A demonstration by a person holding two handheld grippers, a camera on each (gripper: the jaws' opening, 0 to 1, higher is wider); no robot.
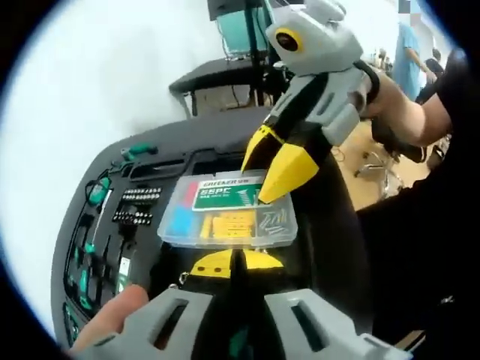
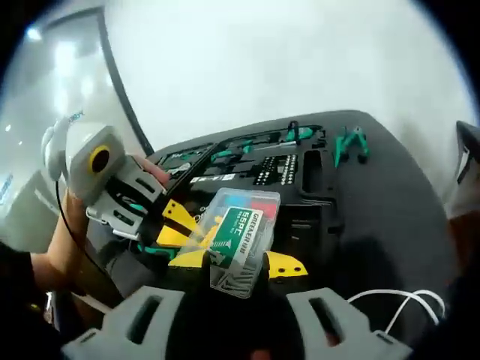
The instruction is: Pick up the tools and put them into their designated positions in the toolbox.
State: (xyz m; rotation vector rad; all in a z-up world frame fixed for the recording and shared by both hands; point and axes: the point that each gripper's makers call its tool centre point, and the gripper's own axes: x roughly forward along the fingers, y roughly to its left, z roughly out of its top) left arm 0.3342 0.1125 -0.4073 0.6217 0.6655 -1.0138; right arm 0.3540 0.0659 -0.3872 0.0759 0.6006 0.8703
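A clear plastic box (image 1: pixel 229 214) (image 2: pixel 241 238) with a green label and coloured small parts hangs over the black toolbox tray (image 1: pixel 112 225) (image 2: pixel 300 176). Green-handled tools and bit rows sit in the tray's slots. My left gripper (image 1: pixel 234 262) (image 2: pixel 184 225) pinches the box's near edge, its yellow jaws almost together. My right gripper (image 1: pixel 276 166) (image 2: pixel 236 264) holds the opposite end, one yellow jaw on each side of the box. In the left gripper view it comes in from the upper right.
Green pliers (image 2: pixel 351 142) lie loose on the dark surface right of the tray. A white cable (image 2: pixel 397 300) curls at the near right. A thumb (image 1: pixel 112 311) rests on my left gripper. A black table (image 1: pixel 217 75) and people stand behind.
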